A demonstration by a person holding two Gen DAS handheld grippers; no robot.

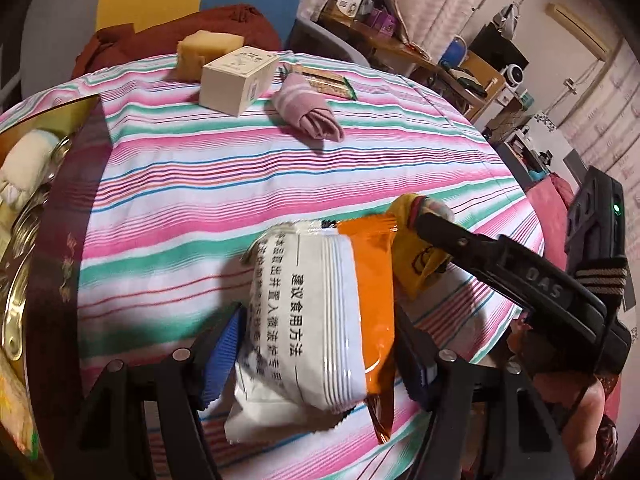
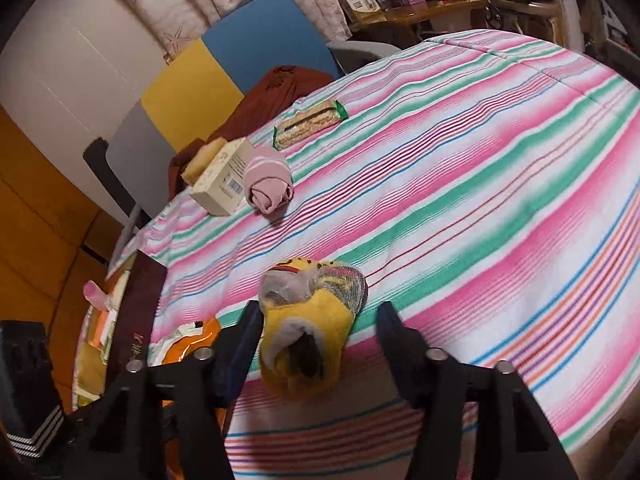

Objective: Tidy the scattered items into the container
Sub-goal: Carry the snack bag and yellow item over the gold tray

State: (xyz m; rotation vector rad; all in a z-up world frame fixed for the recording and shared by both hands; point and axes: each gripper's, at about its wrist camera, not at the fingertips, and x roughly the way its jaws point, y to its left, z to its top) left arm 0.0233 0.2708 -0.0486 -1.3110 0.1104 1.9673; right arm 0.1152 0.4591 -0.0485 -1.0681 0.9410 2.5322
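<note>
Left wrist: container [image 1: 86,128] interior visible; right wrist: rim only [image 2: 138,292].

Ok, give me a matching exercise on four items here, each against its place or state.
1. snack packet
2. yellow sock
3. pink sock
4. white box

A. rolled up, lying on the striped cloth
B. between the left gripper's fingers
C. standing beside the yellow sponge
D. between the right gripper's open fingers

Pairs: 1-B, 2-D, 3-A, 4-C
</note>
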